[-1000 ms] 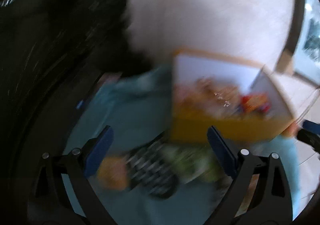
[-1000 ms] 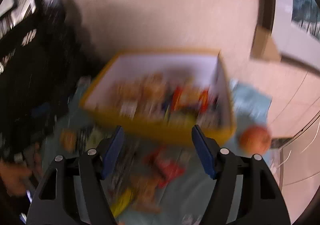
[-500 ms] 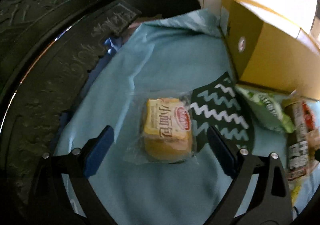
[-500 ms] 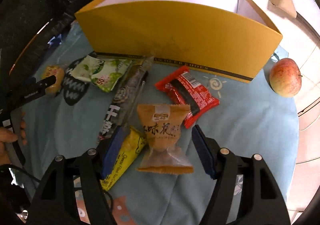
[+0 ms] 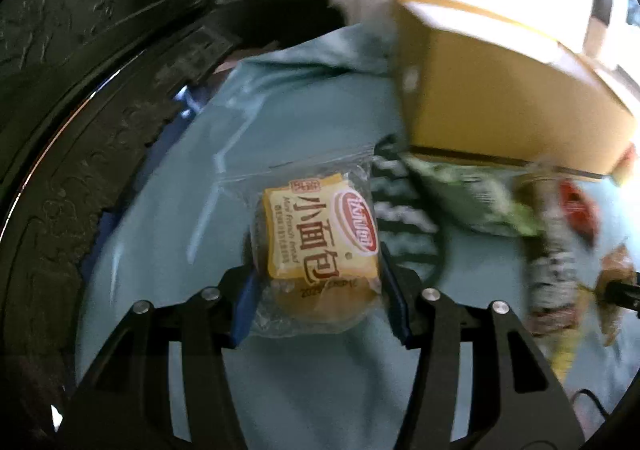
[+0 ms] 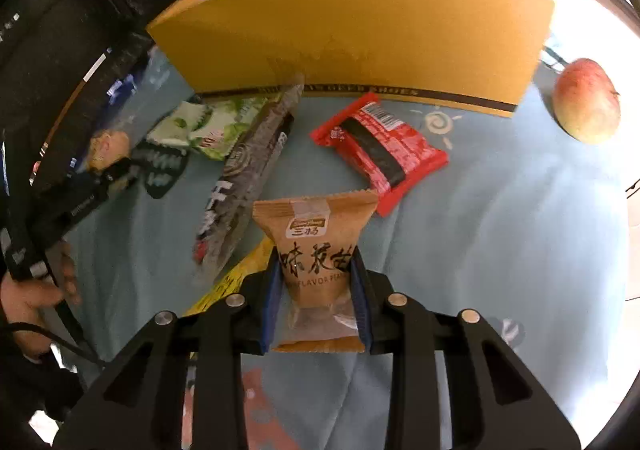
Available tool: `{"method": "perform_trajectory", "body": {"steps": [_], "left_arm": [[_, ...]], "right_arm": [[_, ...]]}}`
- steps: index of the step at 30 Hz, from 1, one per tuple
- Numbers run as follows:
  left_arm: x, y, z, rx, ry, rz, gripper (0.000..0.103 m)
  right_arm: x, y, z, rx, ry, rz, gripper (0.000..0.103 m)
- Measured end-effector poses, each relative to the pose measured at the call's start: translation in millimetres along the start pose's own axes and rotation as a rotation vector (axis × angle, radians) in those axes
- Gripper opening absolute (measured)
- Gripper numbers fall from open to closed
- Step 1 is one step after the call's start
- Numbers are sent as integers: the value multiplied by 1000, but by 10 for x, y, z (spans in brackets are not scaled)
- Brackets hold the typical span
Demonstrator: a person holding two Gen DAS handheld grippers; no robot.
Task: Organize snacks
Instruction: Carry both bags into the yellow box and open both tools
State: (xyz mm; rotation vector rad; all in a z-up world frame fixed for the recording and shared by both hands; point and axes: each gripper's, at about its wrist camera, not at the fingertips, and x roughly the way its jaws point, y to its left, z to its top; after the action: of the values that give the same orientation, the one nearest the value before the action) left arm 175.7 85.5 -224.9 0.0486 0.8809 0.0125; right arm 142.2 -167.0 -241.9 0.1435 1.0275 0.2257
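Both jaw pairs, lowered since earlier, are closing: left gripper (image 5: 320,302) around the clear-wrapped yellow bread bun (image 5: 320,246), right gripper (image 6: 316,298) clamped on the brown paper peanut packet (image 6: 316,250), presumably for boxing.

The snacks at the right of the left wrist view are smeared: the green packet (image 5: 476,198), the long dark wrapper (image 5: 552,250) and the red packet (image 5: 576,206) show no readable print. The yellow box (image 6: 360,30) hides its contents behind its near wall. A yellow packet (image 6: 236,282) lies mostly hidden under the right hand-held gripper (image 6: 316,290). The person's hand (image 6: 32,298) is cut off by the left edge.
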Motion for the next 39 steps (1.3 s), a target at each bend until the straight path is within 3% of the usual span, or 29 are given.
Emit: {"method": "perform_trajectory", "body": {"steps": [8, 14, 23, 28, 39], "left_arm": [[-582, -491, 50, 77, -87, -163, 54], [-963, -728, 184, 109, -142, -220, 54], [-1375, -877, 458, 133, -223, -253, 54], [-1531, -991, 629, 154, -242, -234, 54], [-1567, -1062, 1340, 124, -279, -235, 54]], "right_arm": [[-630, -164, -90, 46, -109, 31, 32], [-1091, -269, -21, 67, -206, 41, 32], [-1698, -241, 213, 30, -334, 63, 32], [-1991, -245, 394, 0, -402, 63, 32], [-2337, -188, 1044, -71, -529, 10, 32]]}}
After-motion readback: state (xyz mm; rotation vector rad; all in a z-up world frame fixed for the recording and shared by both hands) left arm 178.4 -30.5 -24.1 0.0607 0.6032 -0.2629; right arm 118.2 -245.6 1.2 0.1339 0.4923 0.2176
